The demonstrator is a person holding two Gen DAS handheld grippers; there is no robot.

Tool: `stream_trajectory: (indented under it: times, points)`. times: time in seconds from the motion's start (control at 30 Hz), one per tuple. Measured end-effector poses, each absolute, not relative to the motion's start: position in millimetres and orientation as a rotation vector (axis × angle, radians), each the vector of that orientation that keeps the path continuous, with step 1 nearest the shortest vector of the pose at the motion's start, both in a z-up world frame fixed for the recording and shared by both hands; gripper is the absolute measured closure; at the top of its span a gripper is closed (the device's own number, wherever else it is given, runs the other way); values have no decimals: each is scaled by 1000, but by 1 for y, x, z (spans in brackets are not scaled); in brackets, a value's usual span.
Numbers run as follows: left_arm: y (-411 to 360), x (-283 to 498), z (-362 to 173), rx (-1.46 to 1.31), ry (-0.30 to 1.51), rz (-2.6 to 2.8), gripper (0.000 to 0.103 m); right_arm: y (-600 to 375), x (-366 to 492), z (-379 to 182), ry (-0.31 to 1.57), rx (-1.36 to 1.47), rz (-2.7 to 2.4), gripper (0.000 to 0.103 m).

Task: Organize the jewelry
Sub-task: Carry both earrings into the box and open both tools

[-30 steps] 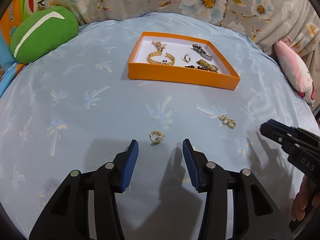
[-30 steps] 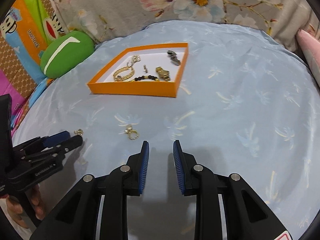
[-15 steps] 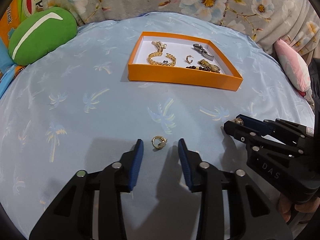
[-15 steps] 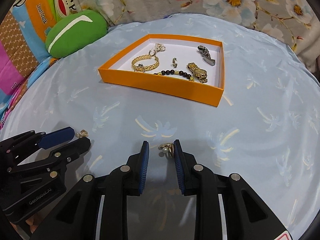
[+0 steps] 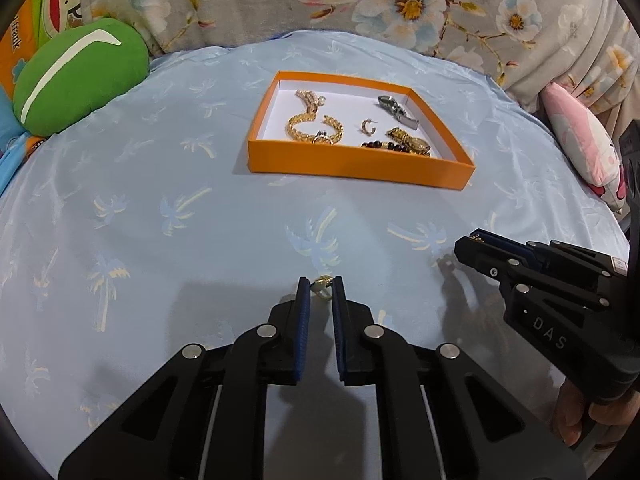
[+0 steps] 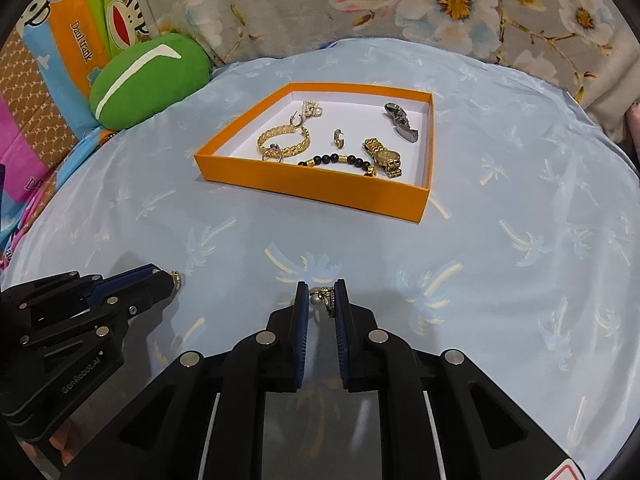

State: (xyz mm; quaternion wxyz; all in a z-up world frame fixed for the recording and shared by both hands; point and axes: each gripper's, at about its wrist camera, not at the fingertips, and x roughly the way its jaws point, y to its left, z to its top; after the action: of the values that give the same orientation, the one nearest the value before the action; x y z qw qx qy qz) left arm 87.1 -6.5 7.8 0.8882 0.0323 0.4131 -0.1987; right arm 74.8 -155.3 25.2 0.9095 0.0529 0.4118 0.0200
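An orange tray [image 5: 360,168] [image 6: 312,184] on the blue cloth holds a gold chain bracelet [image 6: 284,140], a bead bracelet [image 6: 336,159], a gold watch [image 6: 384,157], a small earring [image 6: 339,138] and a silver clip [image 6: 402,122]. My left gripper [image 5: 321,286] is shut on a small gold earring [image 5: 322,282] at the cloth; it also shows in the right wrist view [image 6: 170,278]. My right gripper [image 6: 322,292] is shut on a gold pearl earring [image 6: 323,295]; it also shows in the left wrist view [image 5: 476,240].
A green cushion [image 5: 76,76] lies at the far left. A pink cushion [image 5: 584,148] lies at the right edge. Flowered fabric [image 6: 440,8] rises behind the round cloth-covered surface [image 5: 160,200].
Both grippers moved forward onto the two loose earrings and closed on them. The left jaws narrowed from wide open to shut.
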Motion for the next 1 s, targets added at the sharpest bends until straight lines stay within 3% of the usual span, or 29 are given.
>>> stream_trajectory:
  times: [0.53, 1.0]
  points:
    - [-46, 179, 66, 48, 731, -426, 93, -195, 161, 75, 742, 134, 12, 91]
    - [-82, 269, 34, 69, 771, -388, 93, -212, 243, 49, 767, 172, -5, 91]
